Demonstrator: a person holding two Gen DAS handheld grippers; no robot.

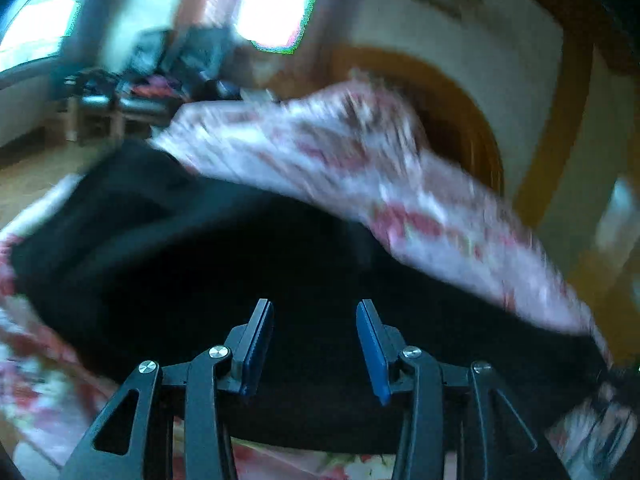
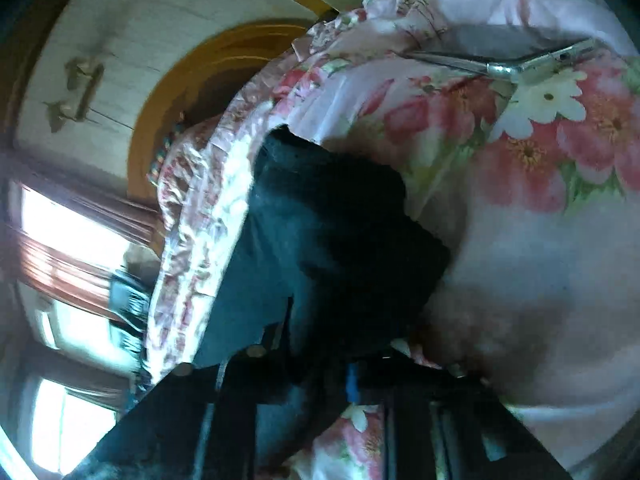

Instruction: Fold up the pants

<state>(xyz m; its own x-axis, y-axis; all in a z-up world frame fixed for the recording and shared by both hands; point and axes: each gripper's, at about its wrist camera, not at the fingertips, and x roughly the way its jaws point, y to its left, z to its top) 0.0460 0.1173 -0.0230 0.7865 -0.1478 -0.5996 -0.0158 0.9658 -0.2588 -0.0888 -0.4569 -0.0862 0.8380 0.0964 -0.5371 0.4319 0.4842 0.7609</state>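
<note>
Pants beneath the wide-spread left gripper, right gripper gripping their cloth

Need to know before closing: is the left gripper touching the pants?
Cannot tell. The left wrist view shows the open left gripper over the dark pants, but blur hides any contact or gap.

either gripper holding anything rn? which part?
Left gripper: open, empty, over the dark pants. Right gripper: pants drape over its fingers, so a grip can't be confirmed.
</note>
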